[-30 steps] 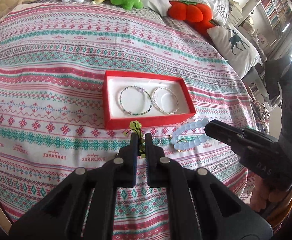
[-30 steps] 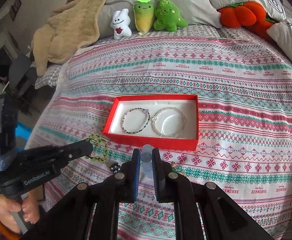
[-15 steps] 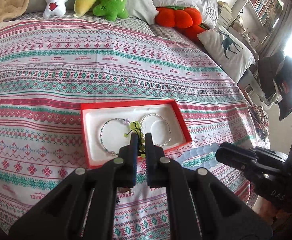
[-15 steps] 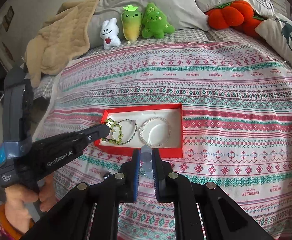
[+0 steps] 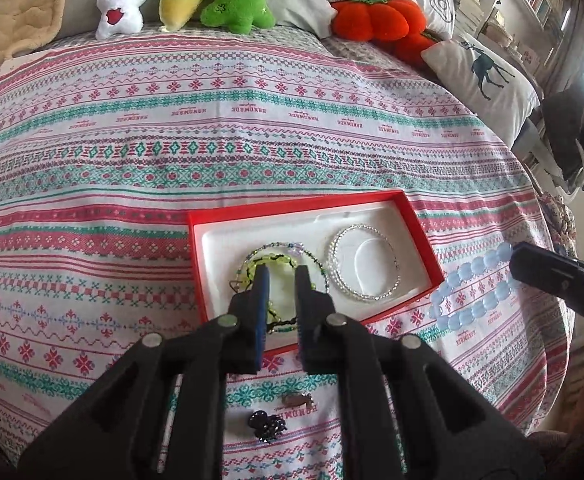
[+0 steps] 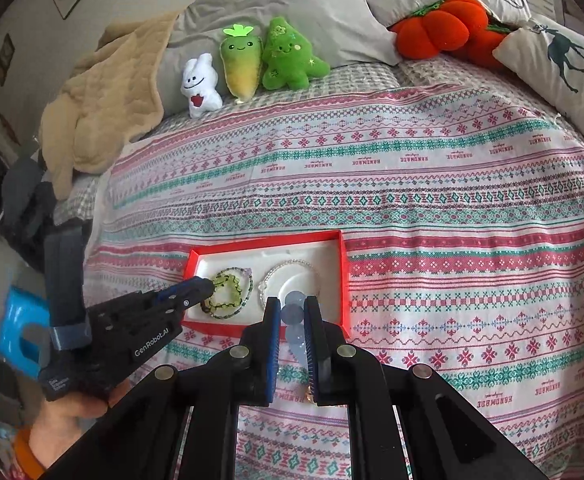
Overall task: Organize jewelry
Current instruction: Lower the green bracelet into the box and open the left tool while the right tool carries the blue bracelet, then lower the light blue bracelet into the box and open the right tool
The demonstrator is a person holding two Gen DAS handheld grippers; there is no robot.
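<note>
A red tray [image 5: 419,236] [image 6: 343,276] with a white lining lies on the patterned bedspread. In it lie a thin multicolour bead bracelet [image 5: 288,246], a clear bead bracelet [image 5: 361,266] [image 6: 288,270] and a green bead bracelet [image 5: 272,260] [image 6: 228,292]. My left gripper [image 5: 282,276] [image 6: 208,286] is open over the tray's left half, just above the green bracelet. My right gripper [image 6: 292,308] [image 5: 517,260] is shut on a pale blue bead bracelet [image 5: 471,292] [image 6: 293,312] and holds it just right of the tray.
A small black ornament [image 5: 268,432] and a small brown piece [image 5: 297,400] lie on the bedspread near me. Plush toys [image 6: 248,68], an orange pumpkin cushion [image 6: 439,28], pillows and a beige blanket [image 6: 100,104] line the far side. The bed edge drops off at left.
My left gripper carried the green bracelet over the tray, opened and let it go onto the lining. My right gripper moved closer to the tray with the blue bracelet.
</note>
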